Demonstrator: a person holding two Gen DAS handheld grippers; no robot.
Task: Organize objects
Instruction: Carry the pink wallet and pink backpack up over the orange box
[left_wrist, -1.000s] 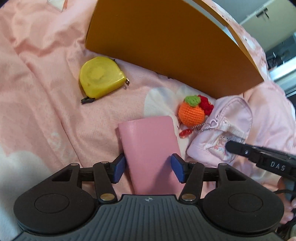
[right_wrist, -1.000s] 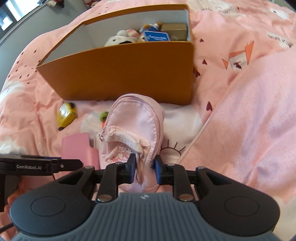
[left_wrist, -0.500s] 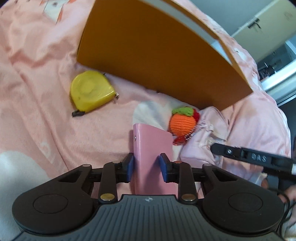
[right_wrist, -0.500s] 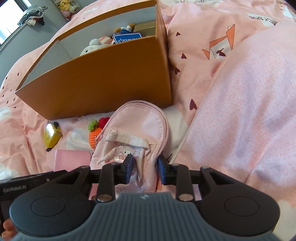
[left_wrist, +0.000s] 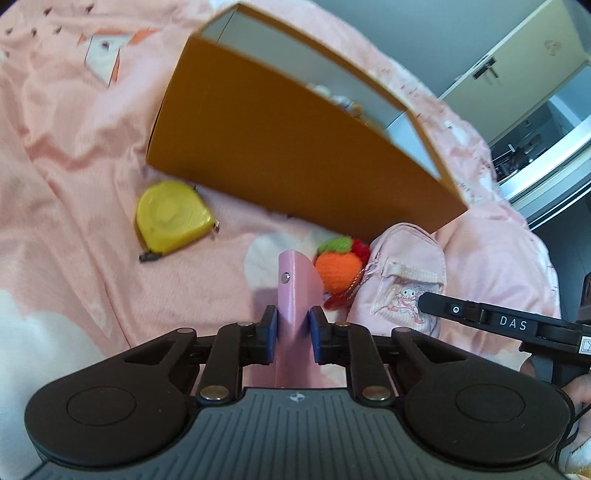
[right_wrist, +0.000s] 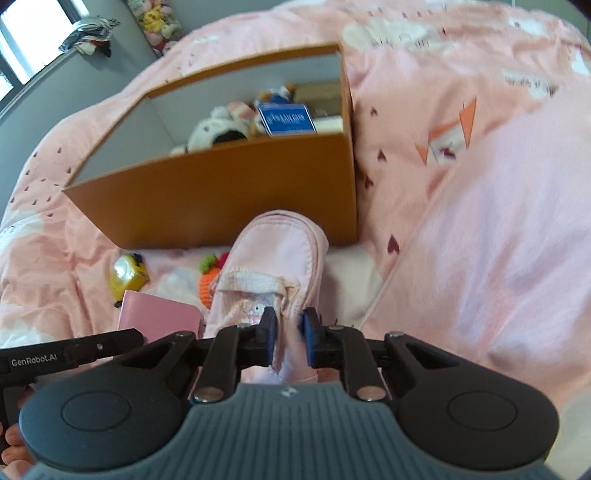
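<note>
My left gripper is shut on a pink wallet and holds it on edge above the pink bedspread. My right gripper is shut on a small pink pouch with a cartoon print and holds it lifted. The pouch also shows in the left wrist view, and the wallet in the right wrist view. An open orange box stands ahead of both grippers, with plush toys and a blue card inside. The box shows in the left wrist view too.
A yellow tape measure lies on the bedspread left of the wallet. A crocheted orange charm lies between wallet and pouch. Both lie in front of the box. A raised fold of pink blanket is at the right.
The left gripper closed on the wallet, turned it on edge and lifted it. The right gripper lifted the pouch. Both views now look down into the box from higher up.
</note>
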